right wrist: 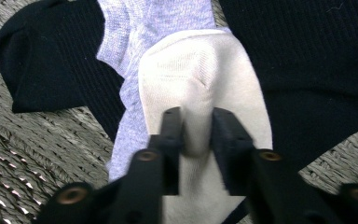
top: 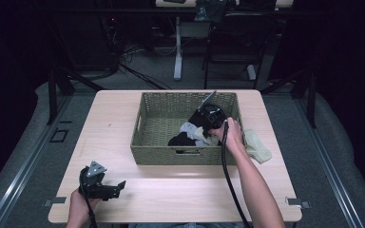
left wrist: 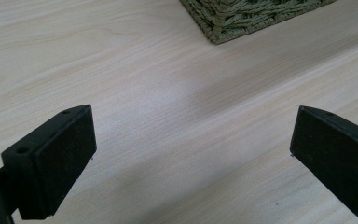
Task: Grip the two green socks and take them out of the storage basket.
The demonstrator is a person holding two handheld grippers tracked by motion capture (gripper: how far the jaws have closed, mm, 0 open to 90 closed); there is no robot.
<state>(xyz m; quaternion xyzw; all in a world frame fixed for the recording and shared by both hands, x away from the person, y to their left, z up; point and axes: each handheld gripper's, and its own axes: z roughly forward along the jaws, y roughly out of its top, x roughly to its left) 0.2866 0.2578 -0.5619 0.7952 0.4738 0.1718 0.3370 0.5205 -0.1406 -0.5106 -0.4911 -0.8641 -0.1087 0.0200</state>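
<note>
A woven green basket (top: 157, 114) stands in the middle of the table. Inside it lie a black sock (right wrist: 46, 70), a pale grey sock (right wrist: 140, 28) and a cream sock (right wrist: 200, 74). My right gripper (right wrist: 196, 126) reaches down into the basket and is shut on a fold of the cream sock (top: 200, 135). My left gripper (top: 119, 186) rests low over the table's front left corner, away from the basket, jaws wide open with nothing between them; its fingertips (left wrist: 70, 135) frame bare wood, with the basket's corner (left wrist: 233, 18) beyond.
Another cream sock (top: 257, 146) lies on the table (top: 180, 190) just right of the basket. Behind the table stand a chair (top: 237, 42) and a desk leg (top: 178, 47) on a dark floor.
</note>
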